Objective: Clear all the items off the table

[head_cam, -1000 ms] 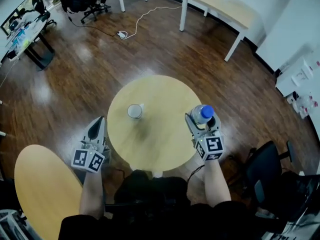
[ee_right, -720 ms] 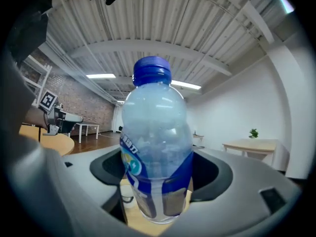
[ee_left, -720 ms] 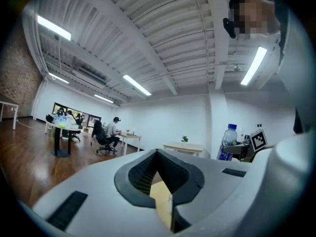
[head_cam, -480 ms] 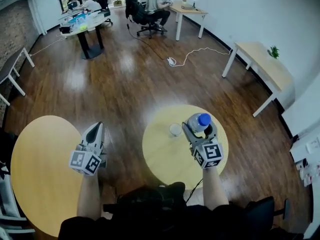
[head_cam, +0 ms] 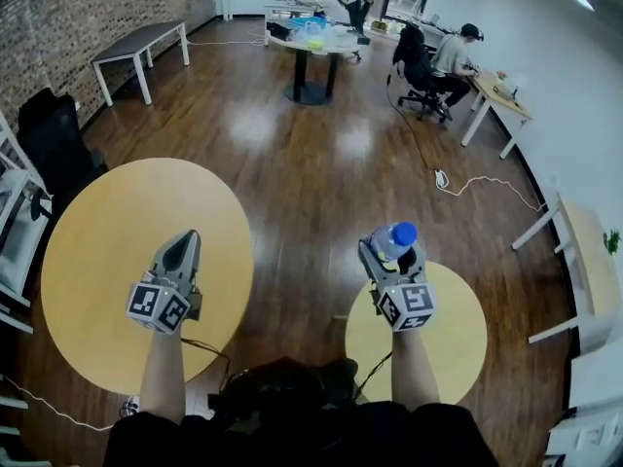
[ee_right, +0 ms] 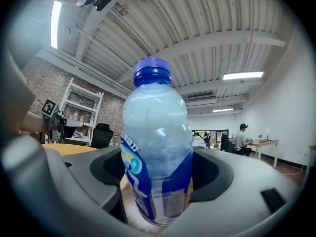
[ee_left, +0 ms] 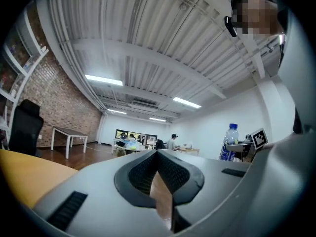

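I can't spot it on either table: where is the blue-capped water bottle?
The water bottle stands upright in the right gripper, at the right of the head view. It is held in the air by the far edge of the small round table.

The left tool [head_cam: 183,239] is closed, empty; the right tool [head_cam: 387,253] clamps a bottle [head_cam: 397,233].
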Demonstrator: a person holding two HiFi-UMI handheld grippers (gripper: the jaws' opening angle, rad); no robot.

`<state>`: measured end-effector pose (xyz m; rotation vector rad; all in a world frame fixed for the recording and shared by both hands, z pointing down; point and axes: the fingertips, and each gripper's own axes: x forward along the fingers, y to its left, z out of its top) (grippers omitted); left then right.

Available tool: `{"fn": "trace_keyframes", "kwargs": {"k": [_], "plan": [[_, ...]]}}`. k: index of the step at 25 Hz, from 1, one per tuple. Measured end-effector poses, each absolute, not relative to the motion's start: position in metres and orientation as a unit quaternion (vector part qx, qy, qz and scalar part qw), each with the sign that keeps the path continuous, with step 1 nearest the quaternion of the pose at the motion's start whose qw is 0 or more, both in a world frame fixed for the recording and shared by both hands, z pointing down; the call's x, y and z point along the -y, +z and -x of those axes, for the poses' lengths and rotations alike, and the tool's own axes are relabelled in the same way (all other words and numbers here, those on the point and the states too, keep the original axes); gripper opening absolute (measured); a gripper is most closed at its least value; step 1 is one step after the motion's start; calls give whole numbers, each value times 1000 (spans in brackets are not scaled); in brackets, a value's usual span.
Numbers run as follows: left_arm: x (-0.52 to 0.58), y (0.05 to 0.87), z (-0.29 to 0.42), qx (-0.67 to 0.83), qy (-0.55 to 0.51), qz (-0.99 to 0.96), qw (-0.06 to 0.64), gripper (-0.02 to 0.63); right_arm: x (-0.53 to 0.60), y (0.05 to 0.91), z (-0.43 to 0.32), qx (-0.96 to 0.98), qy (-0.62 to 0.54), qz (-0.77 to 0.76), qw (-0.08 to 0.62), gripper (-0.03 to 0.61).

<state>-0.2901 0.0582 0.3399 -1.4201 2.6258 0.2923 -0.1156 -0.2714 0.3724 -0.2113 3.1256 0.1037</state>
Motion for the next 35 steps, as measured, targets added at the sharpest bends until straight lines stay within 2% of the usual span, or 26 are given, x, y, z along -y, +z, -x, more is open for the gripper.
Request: {"fn": "trace_keyframes", "kwargs": {"k": [11, 16, 24, 35], "plan": [[-232, 346, 314, -939, 82, 323, 87, 0, 133, 372, 266, -993, 51, -102, 6, 379], [-338, 351, 304, -969, 65, 221, 87, 0, 38, 379, 327, -980, 42, -196, 7, 379], [-466, 355, 237, -993, 55, 38, 96, 0, -112, 385, 383, -933, 41, -358, 0, 379], [-508, 354, 121, -980, 33, -166, 103, 0, -260, 391, 384, -848, 15, -529, 2, 379]]}}
